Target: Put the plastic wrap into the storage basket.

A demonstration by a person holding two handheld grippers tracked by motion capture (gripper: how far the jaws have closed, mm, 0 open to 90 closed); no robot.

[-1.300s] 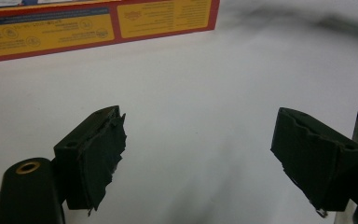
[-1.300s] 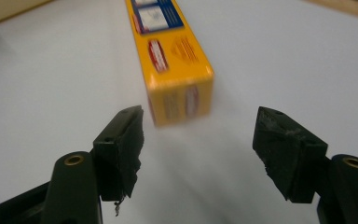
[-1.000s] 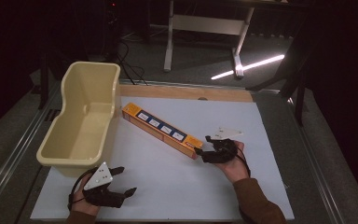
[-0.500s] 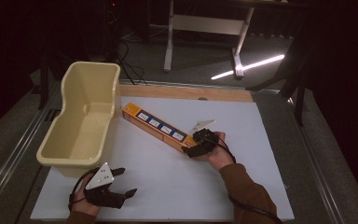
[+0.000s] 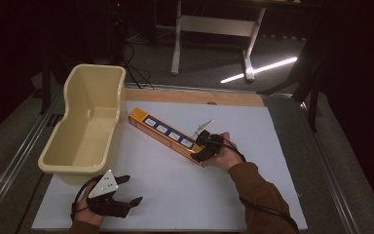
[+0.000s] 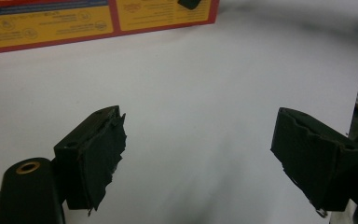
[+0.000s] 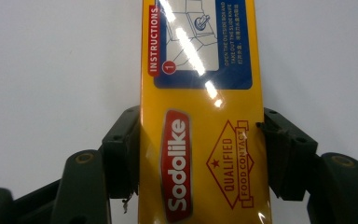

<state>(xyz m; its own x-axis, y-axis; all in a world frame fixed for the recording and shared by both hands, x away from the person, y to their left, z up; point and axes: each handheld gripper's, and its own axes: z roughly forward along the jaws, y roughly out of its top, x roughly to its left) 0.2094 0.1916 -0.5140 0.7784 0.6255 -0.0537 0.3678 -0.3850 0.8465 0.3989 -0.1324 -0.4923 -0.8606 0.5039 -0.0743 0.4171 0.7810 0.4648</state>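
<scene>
At far left on my white table point(image 5: 253, 195), a cream plastic tub point(image 5: 85, 129) stands empty, its long side running away from me. Below it, near the table's front edge, my left gripper point(image 5: 129, 191) rests low over bare surface, its jaws spread wide with nothing between them; from its own camera the pads point(image 6: 98, 156) frame only white tabletop, the box's edge across the top. At centre, a long yellow box point(image 5: 163, 132) lies flat and diagonal, its far end just beside the tub. At its near end, my right gripper point(image 5: 200, 148) has a jaw pressed to each long side, gripping the box point(image 7: 200, 140), which bears the name "Sodolike".
</scene>
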